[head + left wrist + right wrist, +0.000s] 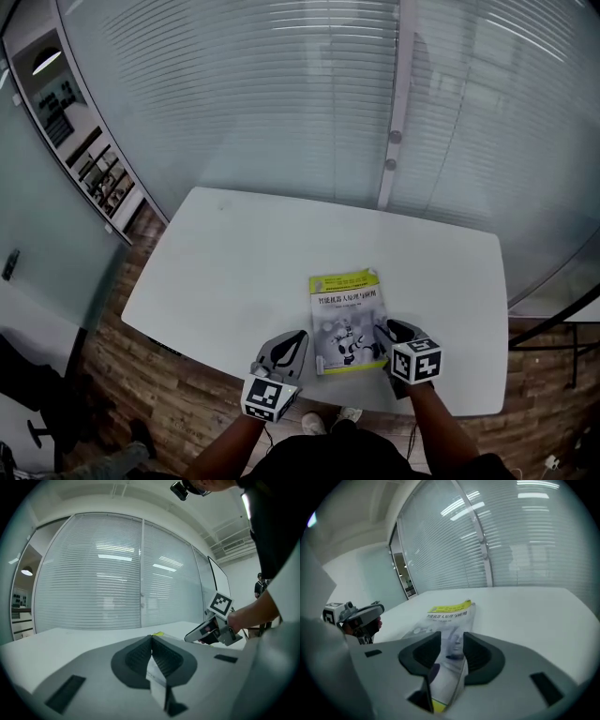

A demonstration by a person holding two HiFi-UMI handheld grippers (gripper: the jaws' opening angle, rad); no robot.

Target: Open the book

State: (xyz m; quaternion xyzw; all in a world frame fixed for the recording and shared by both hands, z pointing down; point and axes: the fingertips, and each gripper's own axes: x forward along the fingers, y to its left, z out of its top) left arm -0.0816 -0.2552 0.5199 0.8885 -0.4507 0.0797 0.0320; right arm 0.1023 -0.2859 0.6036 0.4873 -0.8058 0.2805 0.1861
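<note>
We are holding our left gripper (152, 638) clenched, its jaws meeting at the tips with nothing between them. It is hovering over the front edge of the white table (234, 262), just beside the near left corner of the book (347, 319) and apart from it. The book is lying closed, cover up, near the table's front edge. Our right gripper (451, 638) is pointing down at the book's near right corner. It is released, jaws standing wide apart, the cover showing in the gap and neither pad pressing on it. A glass wall with blinds (309, 103) is standing behind the table.
</note>
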